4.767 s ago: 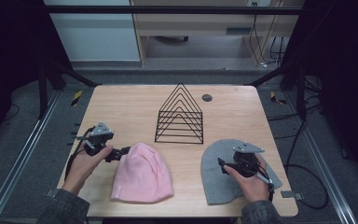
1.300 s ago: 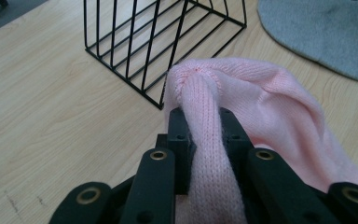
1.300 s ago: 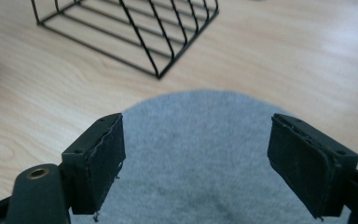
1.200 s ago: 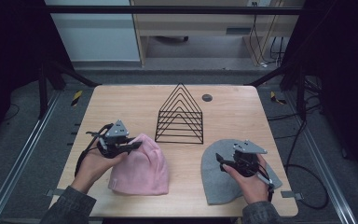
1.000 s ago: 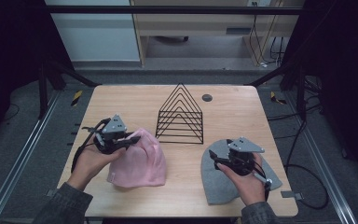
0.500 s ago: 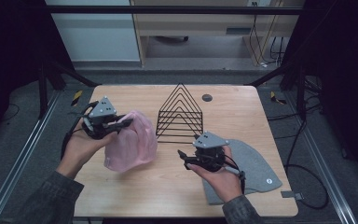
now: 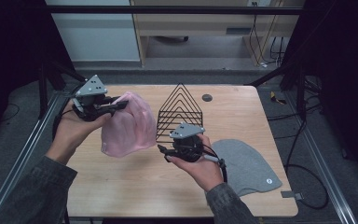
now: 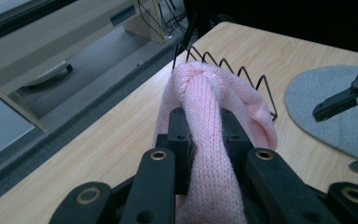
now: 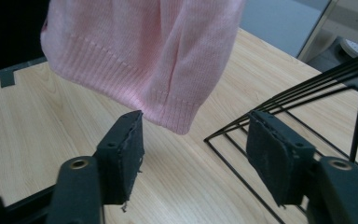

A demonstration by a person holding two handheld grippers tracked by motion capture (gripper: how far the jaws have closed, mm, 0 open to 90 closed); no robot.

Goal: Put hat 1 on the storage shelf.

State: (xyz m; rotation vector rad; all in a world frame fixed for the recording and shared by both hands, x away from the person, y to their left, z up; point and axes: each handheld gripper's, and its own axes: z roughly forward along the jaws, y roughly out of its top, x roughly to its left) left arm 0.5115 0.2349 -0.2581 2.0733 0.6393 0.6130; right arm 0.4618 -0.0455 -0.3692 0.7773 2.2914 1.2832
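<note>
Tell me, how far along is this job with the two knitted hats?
Done: the left gripper is shut on the pink beanie and has it lifted off the table. In hand: the right gripper, fingers open, reaches toward its hanging ribbed hem. Left: probably the wire rack, and the grey beanie lies untouched.

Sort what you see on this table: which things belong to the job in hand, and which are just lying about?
In the job:
- pink knit hat, pinched and lifted by the left gripper
- right gripper, jaws open, near the hat's hem
- black wire rack

Lying about:
- grey hat, flat on the table
- small dark disc
</note>
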